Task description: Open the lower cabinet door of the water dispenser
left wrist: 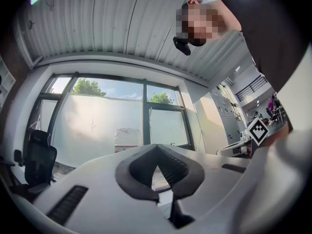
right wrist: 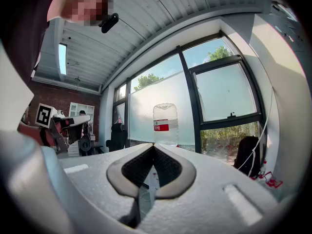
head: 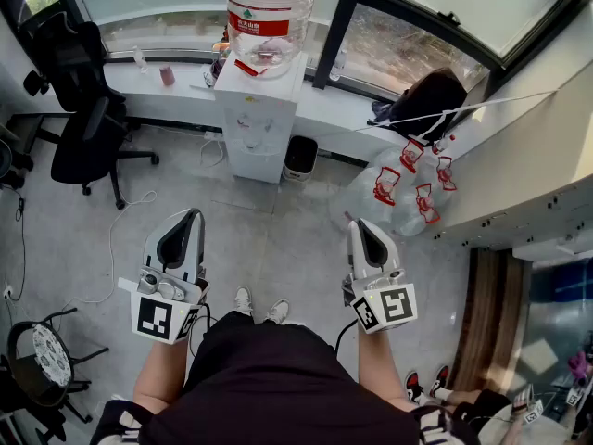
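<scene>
We're well back from the water dispenser [head: 257, 109] by the window; its lower cabinet door [head: 252, 158] looks closed. Left gripper [head: 192, 219] & right gripper [head: 358, 226]: jaws pressed together, nothing btwn. Walk in first, spread one pair, catch the door edge, pull along the hinge arc.

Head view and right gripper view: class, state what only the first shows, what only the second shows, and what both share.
Only the head view: the grey floor, the person's shoes and a small black bin beside the dispenser. Only the right gripper view: the ribbed ceiling and a brick wall at far left. Both: the water bottle with its red label, the black bag and the right hand-held gripper, jaws together on nothing.
</scene>
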A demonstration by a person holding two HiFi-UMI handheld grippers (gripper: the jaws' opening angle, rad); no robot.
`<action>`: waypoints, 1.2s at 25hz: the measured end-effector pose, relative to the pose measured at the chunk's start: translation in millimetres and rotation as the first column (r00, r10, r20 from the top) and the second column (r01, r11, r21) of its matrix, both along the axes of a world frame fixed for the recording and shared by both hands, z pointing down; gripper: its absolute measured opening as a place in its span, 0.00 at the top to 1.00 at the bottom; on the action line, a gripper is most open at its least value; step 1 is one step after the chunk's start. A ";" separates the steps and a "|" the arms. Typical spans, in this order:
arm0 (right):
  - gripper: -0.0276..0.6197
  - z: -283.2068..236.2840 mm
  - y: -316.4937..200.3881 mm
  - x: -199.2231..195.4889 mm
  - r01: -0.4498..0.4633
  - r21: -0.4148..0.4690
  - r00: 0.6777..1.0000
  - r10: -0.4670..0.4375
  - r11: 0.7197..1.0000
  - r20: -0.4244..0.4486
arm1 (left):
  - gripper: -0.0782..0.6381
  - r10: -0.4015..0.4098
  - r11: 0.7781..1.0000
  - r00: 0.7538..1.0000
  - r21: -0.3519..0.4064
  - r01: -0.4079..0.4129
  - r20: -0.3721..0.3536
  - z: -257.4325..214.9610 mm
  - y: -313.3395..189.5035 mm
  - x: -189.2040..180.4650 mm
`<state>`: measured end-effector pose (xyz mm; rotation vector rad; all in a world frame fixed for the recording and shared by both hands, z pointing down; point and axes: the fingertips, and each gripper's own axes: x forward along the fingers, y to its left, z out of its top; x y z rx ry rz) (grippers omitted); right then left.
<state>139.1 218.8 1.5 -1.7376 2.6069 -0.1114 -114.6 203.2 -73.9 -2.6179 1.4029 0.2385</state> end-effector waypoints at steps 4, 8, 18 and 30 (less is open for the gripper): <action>0.95 5.1 5.5 5.6 0.000 -0.001 1.000 0.000 1.000 0.007 | 0.88 -0.006 1.000 1.000 0.001 0.006 0.007 1.9 5.1 4.4; 0.95 4.0 7.4 15.3 0.015 0.006 0.994 -0.016 1.000 0.106 | 0.88 -0.019 1.000 1.000 -0.003 0.019 0.016 1.9 9.4 9.8; 0.95 20.2 24.6 33.8 0.073 -0.018 0.989 -0.070 0.997 0.129 | 0.88 -0.073 0.997 0.997 -0.021 0.074 0.037 9.1 37.7 25.7; 0.95 34.4 11.1 41.8 0.039 -0.051 0.991 -0.032 0.998 0.128 | 0.88 -0.040 0.998 0.999 -0.050 0.041 0.020 26.7 6.8 31.9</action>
